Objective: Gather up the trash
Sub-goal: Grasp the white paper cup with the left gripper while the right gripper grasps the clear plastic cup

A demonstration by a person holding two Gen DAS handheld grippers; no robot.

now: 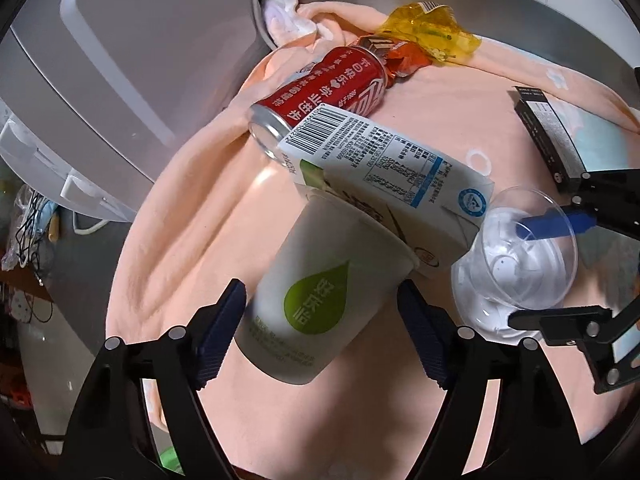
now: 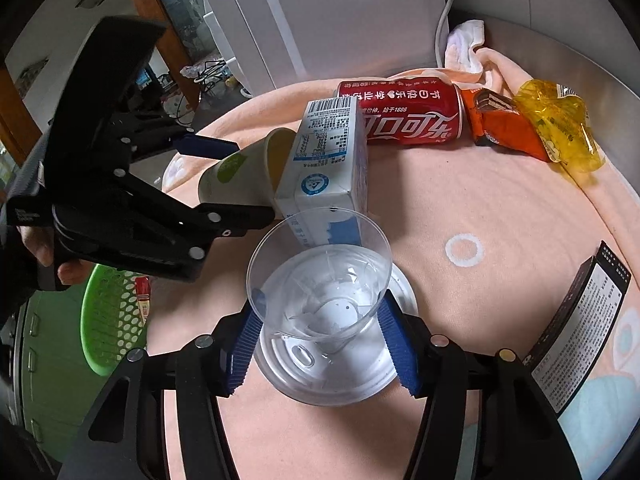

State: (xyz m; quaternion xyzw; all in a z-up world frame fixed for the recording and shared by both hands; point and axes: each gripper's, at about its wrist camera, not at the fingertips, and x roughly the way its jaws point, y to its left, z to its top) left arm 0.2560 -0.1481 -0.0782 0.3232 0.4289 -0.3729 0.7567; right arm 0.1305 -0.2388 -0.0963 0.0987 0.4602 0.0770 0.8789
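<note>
Peach blanket (image 2: pixel 500 208), right claw (image 2: pixel 320 344) clamping clear plastic cup (image 2: pixel 320 280), left claw (image 1: pixel 320 332) open around tilted white paper cup (image 1: pixel 320 300)

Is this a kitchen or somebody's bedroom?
It looks like a room in a home, but which room I can't tell. A peach blanket covers the surface, with a cola can and milk carton lying on it. A white appliance stands behind, and a green basket sits below.
</note>
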